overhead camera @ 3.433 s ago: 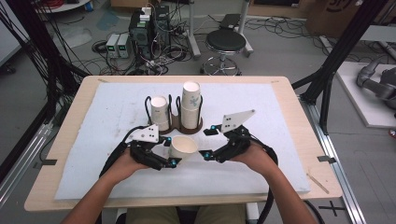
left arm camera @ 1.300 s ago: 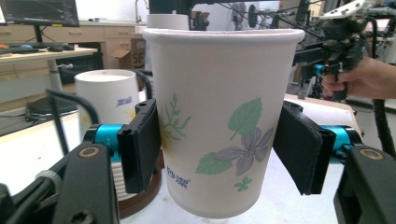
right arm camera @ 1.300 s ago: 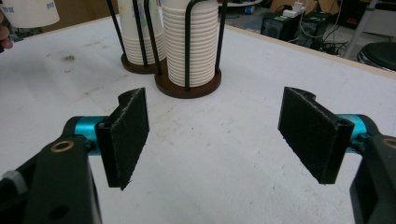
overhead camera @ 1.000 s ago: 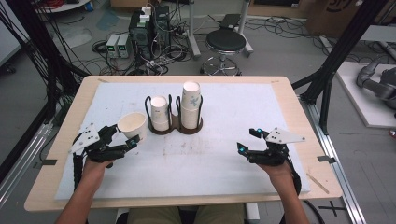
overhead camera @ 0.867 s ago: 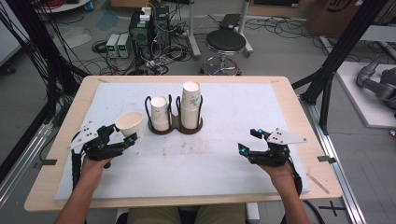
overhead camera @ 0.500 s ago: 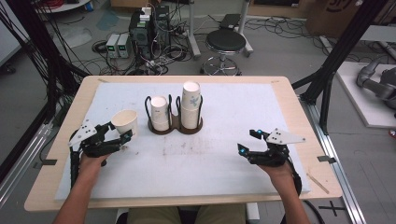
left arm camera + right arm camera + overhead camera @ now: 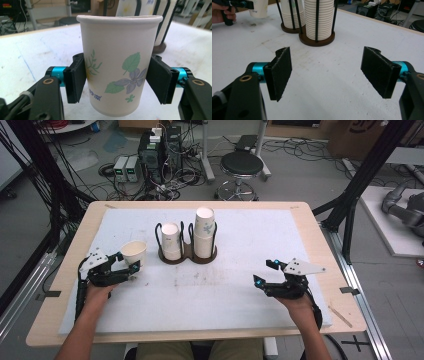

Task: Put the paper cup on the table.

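The left gripper [image 7: 131, 266] is clamped on a white paper cup printed with green leaves and a purple flower [image 7: 133, 252], its two black pads pressing the cup's opposite sides about halfway up; its jaws have just been closing a little further on the cup. The cup stands upright with its mouth up, at the left part of the white padded surface [image 7: 240, 285], just left of the dark two-slot wire cup holder with its stacks of white paper cups [image 7: 186, 240]. The right gripper [image 7: 264, 272] sits well apart at the right side of the surface, jaws wide apart with nothing between them.
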### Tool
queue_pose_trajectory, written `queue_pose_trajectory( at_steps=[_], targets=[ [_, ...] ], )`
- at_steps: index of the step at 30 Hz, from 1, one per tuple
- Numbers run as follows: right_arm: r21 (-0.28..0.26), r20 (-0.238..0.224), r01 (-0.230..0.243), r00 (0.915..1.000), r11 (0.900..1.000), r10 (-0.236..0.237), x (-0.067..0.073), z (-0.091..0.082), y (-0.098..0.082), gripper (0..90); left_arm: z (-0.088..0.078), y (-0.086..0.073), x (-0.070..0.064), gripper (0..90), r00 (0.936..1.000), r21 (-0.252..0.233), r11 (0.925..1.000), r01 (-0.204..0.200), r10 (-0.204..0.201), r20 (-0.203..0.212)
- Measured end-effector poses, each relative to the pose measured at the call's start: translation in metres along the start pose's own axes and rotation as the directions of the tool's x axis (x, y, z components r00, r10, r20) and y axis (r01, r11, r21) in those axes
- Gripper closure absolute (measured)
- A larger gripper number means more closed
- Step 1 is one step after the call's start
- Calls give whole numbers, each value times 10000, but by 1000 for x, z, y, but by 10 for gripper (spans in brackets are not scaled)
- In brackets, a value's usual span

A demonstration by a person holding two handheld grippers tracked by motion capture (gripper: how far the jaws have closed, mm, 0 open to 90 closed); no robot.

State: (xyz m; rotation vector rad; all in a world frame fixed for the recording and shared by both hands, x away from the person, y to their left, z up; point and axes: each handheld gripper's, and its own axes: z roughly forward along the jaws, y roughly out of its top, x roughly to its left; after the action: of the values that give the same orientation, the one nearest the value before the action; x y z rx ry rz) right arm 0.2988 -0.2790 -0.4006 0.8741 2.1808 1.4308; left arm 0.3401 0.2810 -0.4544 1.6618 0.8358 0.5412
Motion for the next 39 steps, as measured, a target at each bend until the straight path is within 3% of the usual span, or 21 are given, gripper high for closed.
queue_pose_trajectory(
  at_steps=[3, 5, 8, 11, 17, 24, 28, 30, 33, 39],
  targets=[
    [34, -6, 7, 10000, 10000, -7, 0, 0, 0, 257, 1, 1, -1, 358, 9996, 162, 9998, -125, 129, -242],
    [62, -14, -25, 10000, 10000, 25, 0, 0, -1, 256, 1, 1, -4, 361, 9979, 524, 9983, -259, 290, -584],
    [75, -43, -16, 10000, 10000, 16, 0, 1, -1, 257, 3, 2, -5, 362, 9928, 1569, 9865, -464, 630, -1021],
    [93, -55, 10, 10000, 10000, -9, 0, 1, -1, 256, 2, 2, -6, 363, 9927, 1716, 9847, -292, 487, -1106],
    [155, -35, -22, 10000, 9999, 23, 0, 2, -1, 257, -4, 3, -10, 363, 9895, 2301, 9731, -128, 455, -1370],
    [169, -46, -21, 10000, 9999, 22, 0, 1, 0, 257, -7, 0, -12, 357, 9886, 2445, 9696, 31, 338, -1467],
    [191, -60, -15, 10000, 9998, 16, 0, 2, -1, 256, -7, -1, -13, 321, 9877, 2502, 9673, 417, -21, -1562],
    [201, -59, -17, 10000, 9998, 19, 0, 2, -1, 257, -7, -2, -14, 302, 9875, 2373, 9697, 575, -203, -1561],
    [184, -40, -12, 10000, 9998, 12, -1, 1, 0, 257, -9, -1, -15, 191, 9865, 2149, 9722, 933, -612, -1517],
    [222, 11, -65, 10000, 9997, 65, -2, 0, -1, 257, -25, 3, -19, 172, 9879, 1553, 9817, 1101, -909, -1254]
  ],
)
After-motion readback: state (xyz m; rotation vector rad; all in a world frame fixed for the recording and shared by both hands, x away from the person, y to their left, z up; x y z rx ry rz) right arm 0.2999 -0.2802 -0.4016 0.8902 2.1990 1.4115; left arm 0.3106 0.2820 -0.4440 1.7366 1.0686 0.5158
